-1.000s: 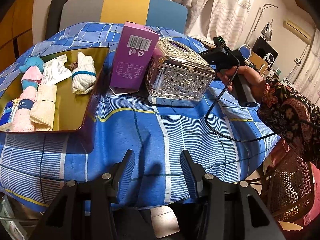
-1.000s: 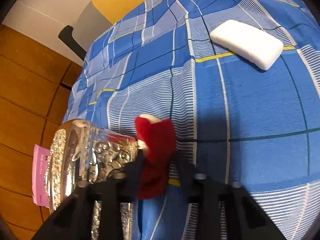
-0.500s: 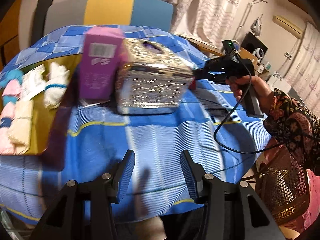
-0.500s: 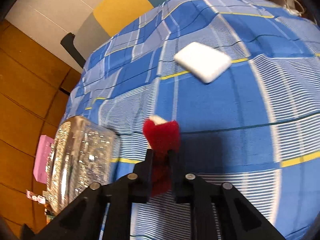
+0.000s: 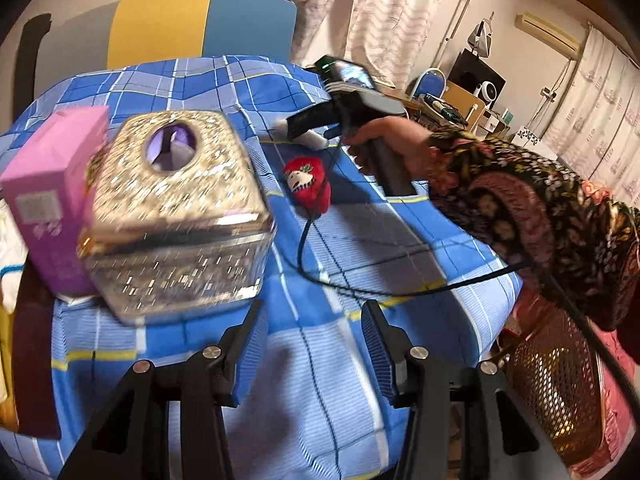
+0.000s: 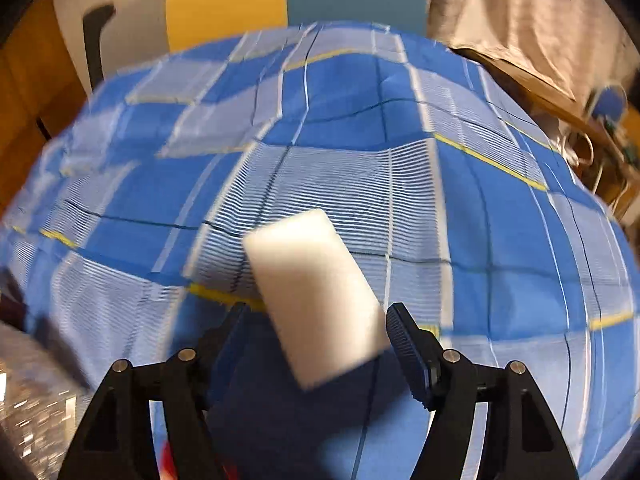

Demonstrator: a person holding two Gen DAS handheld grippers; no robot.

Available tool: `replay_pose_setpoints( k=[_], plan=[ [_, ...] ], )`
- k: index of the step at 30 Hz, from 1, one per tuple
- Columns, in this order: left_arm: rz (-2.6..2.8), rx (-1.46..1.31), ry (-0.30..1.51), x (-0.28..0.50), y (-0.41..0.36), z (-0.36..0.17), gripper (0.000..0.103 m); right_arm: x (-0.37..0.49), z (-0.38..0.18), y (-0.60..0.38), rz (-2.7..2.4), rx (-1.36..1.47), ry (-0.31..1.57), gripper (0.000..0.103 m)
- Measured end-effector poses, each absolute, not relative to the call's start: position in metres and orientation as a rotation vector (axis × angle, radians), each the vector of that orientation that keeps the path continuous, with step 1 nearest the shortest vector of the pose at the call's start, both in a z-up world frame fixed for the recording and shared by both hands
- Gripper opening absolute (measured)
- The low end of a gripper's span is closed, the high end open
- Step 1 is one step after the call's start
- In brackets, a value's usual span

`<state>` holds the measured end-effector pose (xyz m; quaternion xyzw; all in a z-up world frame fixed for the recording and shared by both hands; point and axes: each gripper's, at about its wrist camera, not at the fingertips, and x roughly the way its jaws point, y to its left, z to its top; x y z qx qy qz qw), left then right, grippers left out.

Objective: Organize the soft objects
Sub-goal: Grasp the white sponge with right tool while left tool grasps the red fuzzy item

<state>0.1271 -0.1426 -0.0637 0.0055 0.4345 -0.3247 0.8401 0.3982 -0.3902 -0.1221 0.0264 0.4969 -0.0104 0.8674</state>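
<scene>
A white sponge block (image 6: pixel 316 292) lies on the blue plaid tablecloth (image 6: pixel 500 240), reaching in between the fingers of my open right gripper (image 6: pixel 316 328). In the left wrist view the right gripper (image 5: pixel 310 126) hovers over the white sponge (image 5: pixel 316 140). A small red plush toy (image 5: pixel 308 184) lies free on the cloth, right of the silver box. My left gripper (image 5: pixel 314 348) is open and empty, low over the near part of the table.
A silver embossed tissue box (image 5: pixel 172 216) and a pink carton (image 5: pixel 52 196) stand on the table's left. A chair back (image 5: pixel 192 24) is behind the table. A wicker basket (image 5: pixel 556 396) stands beyond the right edge. A black cable (image 5: pixel 360 284) trails across the cloth.
My right gripper let go of the red plush toy, opened, and moved over to the white sponge. My left gripper swung right and higher, so the tray has left view.
</scene>
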Motion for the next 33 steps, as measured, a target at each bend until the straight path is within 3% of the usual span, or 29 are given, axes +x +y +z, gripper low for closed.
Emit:
replay_pose_setpoints(
  k=[2,4,6,8,18,21,26,28,29,30,33],
  plan=[
    [-0.689,0.009,0.927,0.134,-0.150,-0.064,0.049,0.406,-0.131,-0.392,-0.045,0.009,1.047,0.072],
    [-0.692,0.009,0.933,0.138,-0.158,-0.065,0.049,0.402,-0.133,-0.403,-0.026,0.037,1.030,0.064],
    [-0.701,0.014,0.937,0.138,-0.165,-0.067,0.049,0.390,-0.131,-0.418,-0.010,0.083,1.004,0.035],
    [-0.705,0.015,0.936,0.139,-0.171,-0.068,0.048,0.372,-0.127,-0.436,0.000,0.166,0.987,0.023],
    [-0.680,-0.007,0.867,0.153,-0.209,-0.044,0.049,0.241,-0.100,-0.498,0.047,0.495,0.893,0.020],
    [-0.629,-0.005,0.849,0.172,-0.229,-0.039,0.060,0.206,-0.105,-0.493,0.108,0.530,0.928,0.020],
    [-0.533,0.043,0.880,0.215,-0.267,-0.053,0.060,0.184,-0.128,-0.492,0.049,0.527,1.067,0.025],
    [-0.480,0.075,0.903,0.233,-0.279,-0.065,0.060,0.180,-0.125,-0.497,0.000,0.538,1.046,0.050],
    [-0.465,0.087,0.916,0.239,-0.283,-0.070,0.060,0.179,-0.122,-0.498,-0.038,0.527,1.040,0.071],
    [-0.449,0.106,0.929,0.245,-0.289,-0.076,0.060,0.178,-0.118,-0.498,-0.087,0.498,1.034,0.077],
    [-0.395,0.162,0.961,0.260,-0.301,-0.095,0.060,0.177,-0.109,-0.497,-0.124,0.433,0.998,0.077]
  ],
)
